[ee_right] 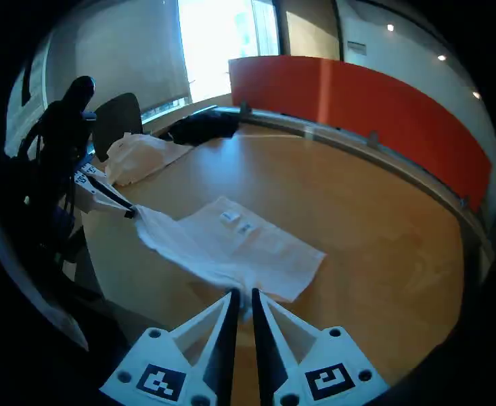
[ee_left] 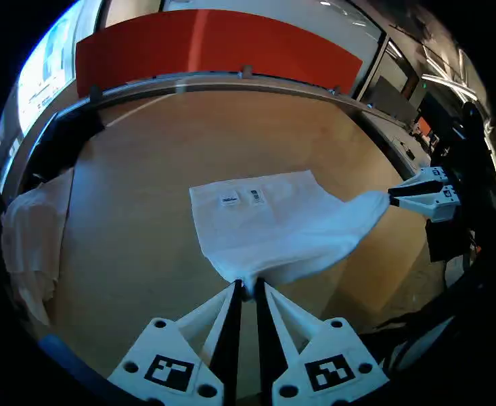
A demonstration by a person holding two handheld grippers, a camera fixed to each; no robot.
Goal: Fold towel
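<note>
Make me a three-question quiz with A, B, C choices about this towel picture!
1. Where does most of the towel lie?
A on the wooden table
B on a chair
C on the floor

2. How many small labels show on it?
A none
B two
C five

3. What are the left gripper and right gripper doing?
A hanging open
B each pinching a towel corner
C holding a cup

Answers:
1 A, it spreads over the tabletop.
2 B, two sit side by side.
3 B, cloth is bunched between both pairs of fingers.

Your left gripper view sits low over the table [ee_left: 132,223], facing the red partition [ee_left: 214,47] at 12 o'clock; your right gripper view sees it at 2 o'clock. Both share the towel [ee_left: 281,223], close ahead.
</note>
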